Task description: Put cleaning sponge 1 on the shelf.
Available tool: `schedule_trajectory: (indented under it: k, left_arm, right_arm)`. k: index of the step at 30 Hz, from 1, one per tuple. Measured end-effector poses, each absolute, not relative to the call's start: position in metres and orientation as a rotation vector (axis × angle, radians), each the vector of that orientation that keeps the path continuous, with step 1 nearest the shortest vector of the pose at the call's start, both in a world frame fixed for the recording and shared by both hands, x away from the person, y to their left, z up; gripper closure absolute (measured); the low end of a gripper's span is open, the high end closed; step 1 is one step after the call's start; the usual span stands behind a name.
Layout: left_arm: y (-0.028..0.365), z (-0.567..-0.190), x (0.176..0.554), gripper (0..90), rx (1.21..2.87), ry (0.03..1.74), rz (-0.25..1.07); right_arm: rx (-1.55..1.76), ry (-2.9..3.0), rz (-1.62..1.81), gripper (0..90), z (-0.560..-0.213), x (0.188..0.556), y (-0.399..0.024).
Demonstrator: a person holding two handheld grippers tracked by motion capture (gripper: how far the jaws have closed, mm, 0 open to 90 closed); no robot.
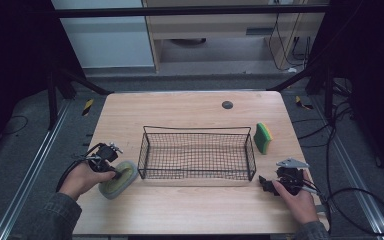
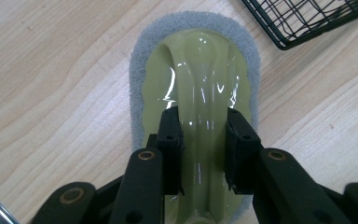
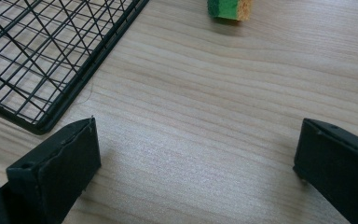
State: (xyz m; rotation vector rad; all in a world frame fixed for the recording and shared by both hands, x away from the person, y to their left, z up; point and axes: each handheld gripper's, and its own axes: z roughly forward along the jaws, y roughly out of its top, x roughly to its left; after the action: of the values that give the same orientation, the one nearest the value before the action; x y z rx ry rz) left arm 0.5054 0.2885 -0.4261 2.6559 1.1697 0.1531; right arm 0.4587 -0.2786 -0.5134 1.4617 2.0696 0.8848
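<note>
On the wooden table (image 1: 190, 205), near its left front corner, lies a scrubbing pad (image 1: 118, 179). It has a grey spongy base and a shiny pale green plastic handle on top. The left gripper (image 1: 115, 173) is right on it. Seen through the left gripper view, the two black jaws sit on either side of the raised green ridge of the handle (image 2: 204, 93) and press against it, so the left gripper (image 2: 204, 140) is clenched on the scrubbing pad (image 2: 142, 51). The pad lies flat on the wood. A person's left hand (image 1: 82, 177) holds this gripper.

Just to the right of the pad stands a black wire basket (image 1: 196, 131) in the middle of the table. The pad is close to the basket's left front corner. A corner of the basket (image 2: 307, 21) shows at the top right of the left gripper view.

Over on the right side, the right hand (image 1: 296, 200) holds the right gripper (image 1: 266, 184) near the basket's right front corner. Its jaws stand wide apart with bare wood between them, so the right gripper (image 3: 196, 158) is released and holds nothing. The basket (image 3: 37, 51) shows to its upper left.

A green and yellow sponge (image 1: 263, 138) stands on its edge just beside the right end of the basket, well apart from both grippers. The sponge (image 3: 229, 8) peeks in at the top of the right gripper view. A small dark round spot (image 1: 227, 104) sits near the far edge of the table.
</note>
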Motion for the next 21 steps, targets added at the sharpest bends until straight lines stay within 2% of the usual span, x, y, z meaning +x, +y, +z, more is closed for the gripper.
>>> schedule_trajectory:
  k: [21]
  left_arm:
    - [0.292,-0.399,0.481,70.5,2.702,0.934,0.341]
  right_arm:
    - [1.461,2.07,0.885,0.5,-0.513,0.459,-0.279]
